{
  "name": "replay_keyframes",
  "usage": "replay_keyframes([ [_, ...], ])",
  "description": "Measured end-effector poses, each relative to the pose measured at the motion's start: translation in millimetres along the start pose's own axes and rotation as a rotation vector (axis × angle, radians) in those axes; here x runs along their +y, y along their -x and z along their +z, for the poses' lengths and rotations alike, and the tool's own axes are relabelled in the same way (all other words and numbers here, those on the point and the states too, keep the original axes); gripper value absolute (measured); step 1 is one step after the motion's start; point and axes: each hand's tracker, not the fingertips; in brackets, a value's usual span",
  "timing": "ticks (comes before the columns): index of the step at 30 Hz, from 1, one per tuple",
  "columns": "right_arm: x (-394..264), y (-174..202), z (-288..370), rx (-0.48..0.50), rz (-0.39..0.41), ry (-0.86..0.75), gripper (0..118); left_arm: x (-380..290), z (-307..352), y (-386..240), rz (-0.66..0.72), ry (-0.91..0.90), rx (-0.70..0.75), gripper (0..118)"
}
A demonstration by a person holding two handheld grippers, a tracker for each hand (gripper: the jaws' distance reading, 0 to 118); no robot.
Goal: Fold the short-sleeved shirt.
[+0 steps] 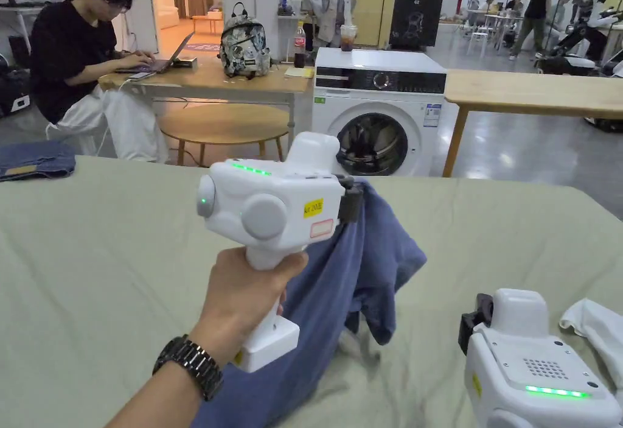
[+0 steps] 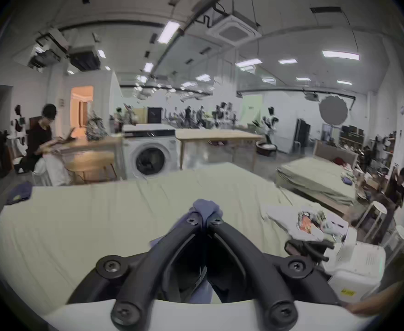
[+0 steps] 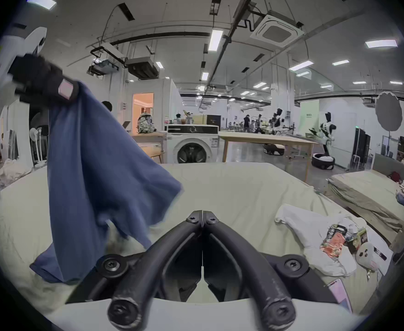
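**Blue shirt lifted off the bed, left claw has it**

Big open workshop room, and the landmark up front is the bed with its pale green sheet. Behind the bed sits a white washing machine, with wooden tables either side of it and a person at a laptop off toward the bed's far left corner.

Hanging above the middle of the bed is the blue short-sleeved shirt, bunched and draping down, its lower part touching the sheet. Left gripper is raised over the bed with both jaws pinched on a wad of that blue fabric. Right gripper is low at the bed's near right side, jaws pressed together on nothing. Just beside it, at the bed's right edge, lies a white printed garment.
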Motion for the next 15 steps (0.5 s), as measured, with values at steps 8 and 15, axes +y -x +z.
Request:
replay_keyframes([
  [8,-18.0,-25.1,2.9,-0.051,-0.008,0.042,0,-86.1,-43.1,-31.2,0.022,0.195,-0.085,1],
  [15,-16.2,-16.7,3.0,-0.034,-0.017,0.047,0,-110.2,-21.0,-17.0,0.091,0.164,0.013,50],
])
